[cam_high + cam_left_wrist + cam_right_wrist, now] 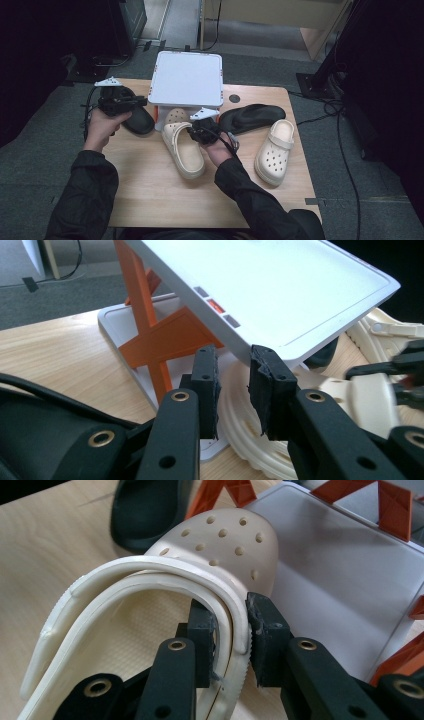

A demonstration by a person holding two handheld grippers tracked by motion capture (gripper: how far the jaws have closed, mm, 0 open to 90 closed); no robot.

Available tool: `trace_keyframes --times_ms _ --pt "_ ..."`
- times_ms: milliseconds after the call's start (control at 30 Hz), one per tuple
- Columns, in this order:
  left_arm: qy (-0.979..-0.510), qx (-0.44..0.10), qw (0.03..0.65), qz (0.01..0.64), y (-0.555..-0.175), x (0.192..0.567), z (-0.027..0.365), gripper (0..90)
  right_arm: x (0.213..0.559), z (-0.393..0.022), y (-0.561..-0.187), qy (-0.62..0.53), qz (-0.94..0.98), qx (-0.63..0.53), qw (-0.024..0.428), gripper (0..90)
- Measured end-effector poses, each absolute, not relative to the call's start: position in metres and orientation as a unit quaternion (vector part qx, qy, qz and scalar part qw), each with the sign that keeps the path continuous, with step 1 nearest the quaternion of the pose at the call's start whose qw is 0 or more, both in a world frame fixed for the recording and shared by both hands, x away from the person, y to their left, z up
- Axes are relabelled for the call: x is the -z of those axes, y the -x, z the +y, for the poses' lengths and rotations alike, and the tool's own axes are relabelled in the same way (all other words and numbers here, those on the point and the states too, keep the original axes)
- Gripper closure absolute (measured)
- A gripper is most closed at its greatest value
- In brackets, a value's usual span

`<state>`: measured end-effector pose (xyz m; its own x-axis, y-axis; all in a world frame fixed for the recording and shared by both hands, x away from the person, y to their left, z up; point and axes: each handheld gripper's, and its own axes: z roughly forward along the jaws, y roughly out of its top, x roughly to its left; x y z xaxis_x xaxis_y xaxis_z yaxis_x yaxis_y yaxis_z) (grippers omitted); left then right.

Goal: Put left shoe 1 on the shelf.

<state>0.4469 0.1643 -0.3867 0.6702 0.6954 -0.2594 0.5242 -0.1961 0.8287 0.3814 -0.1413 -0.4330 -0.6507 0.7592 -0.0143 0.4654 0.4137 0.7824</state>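
Observation:
A cream clog [189, 159] lies in the middle of the wooden table [150, 200], its perforated toe [220, 540] at the edge of a white two-level rack [187, 77]. My right gripper [194, 131] [232, 625] is shut on the clog's side rim and strap. At the left, my left gripper [143, 101] hovers over a black clog [139, 121] and points at the rack. In the left gripper view its jaws [235, 385] stand apart, with the rack's base [125, 320] and the cream clog's ribbed sole [250, 440] showing through the gap and nothing between the pads.
A second cream clog [275, 152] and a second black clog [252, 117] lie at the right of the table. Orange cross braces [165, 340] hold up the rack's upper shelf [300, 285]. The left black clog [145, 510] lies close beside the rack. Cables run over the floor [340, 125].

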Motion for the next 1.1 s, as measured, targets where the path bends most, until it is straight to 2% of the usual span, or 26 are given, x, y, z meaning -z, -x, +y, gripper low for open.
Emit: trace_keyframes --times_ms 300,733,900,933,1100 --pt "-0.771 -0.080 0.495 0.393 -0.446 0.387 0.161 74.9 0.441 -0.134 -0.397 -0.406 0.805 -0.388 0.193 74.9" --pt "-0.783 -0.075 0.481 0.388 -0.446 0.390 0.154 71.6 0.446 -0.126 -0.409 -0.435 0.789 -0.379 0.211 73.9" --pt "-0.778 -0.071 0.488 0.390 -0.446 0.390 0.155 70.0 0.447 -0.126 -0.407 -0.434 0.790 -0.384 0.200 70.3" --pt "-0.778 -0.070 0.488 0.390 -0.446 0.390 0.156 69.3 0.447 -0.129 -0.408 -0.432 0.791 -0.394 0.181 65.2" --pt "-0.777 -0.069 0.488 0.392 -0.446 0.390 0.155 68.8 0.442 -0.137 -0.405 -0.434 0.786 -0.415 0.150 57.4"
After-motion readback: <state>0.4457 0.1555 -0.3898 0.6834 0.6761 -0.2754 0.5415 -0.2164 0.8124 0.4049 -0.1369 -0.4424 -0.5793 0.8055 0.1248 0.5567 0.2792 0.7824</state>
